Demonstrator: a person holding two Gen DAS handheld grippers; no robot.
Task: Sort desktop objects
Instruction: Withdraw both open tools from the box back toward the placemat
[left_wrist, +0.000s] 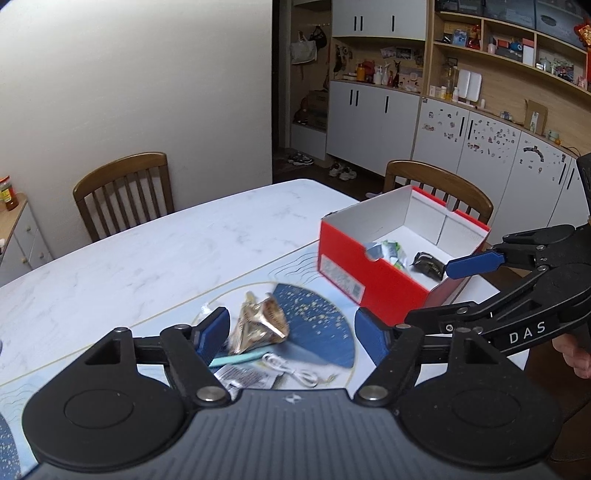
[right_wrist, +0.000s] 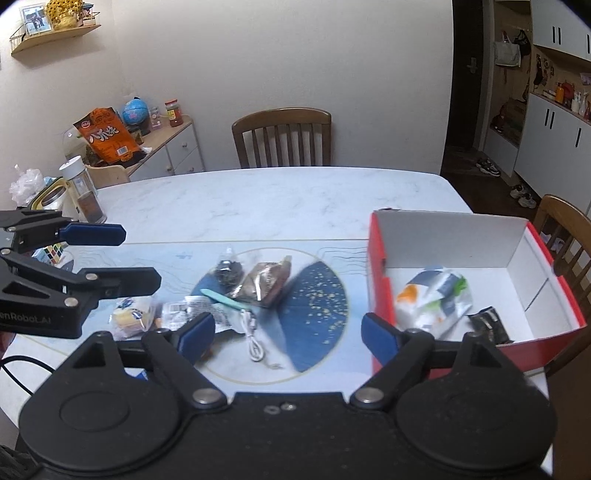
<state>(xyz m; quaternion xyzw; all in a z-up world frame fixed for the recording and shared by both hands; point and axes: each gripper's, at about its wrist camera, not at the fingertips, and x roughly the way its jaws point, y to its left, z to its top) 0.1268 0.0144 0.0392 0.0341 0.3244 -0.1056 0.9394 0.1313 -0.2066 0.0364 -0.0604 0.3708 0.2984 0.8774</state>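
Blue-padded left tongs (left_wrist: 291, 332) hang spread wide and empty over the patterned mat (left_wrist: 317, 332), just above a crinkled gold-brown snack packet (left_wrist: 260, 323). Right tongs (right_wrist: 284, 332) are spread apart too, empty, with a white coiled cable (right_wrist: 255, 338) and a teal stick (right_wrist: 225, 300) on the mat below. Further along the bench (right_wrist: 258, 199) lie a dark clear bag (right_wrist: 227, 271) and a small yellow packet (right_wrist: 129, 317). Over at the right edge, the red shoebox (right_wrist: 380, 266) holds a white-green wrapper (right_wrist: 436, 299) and a dark packet (right_wrist: 487, 325).
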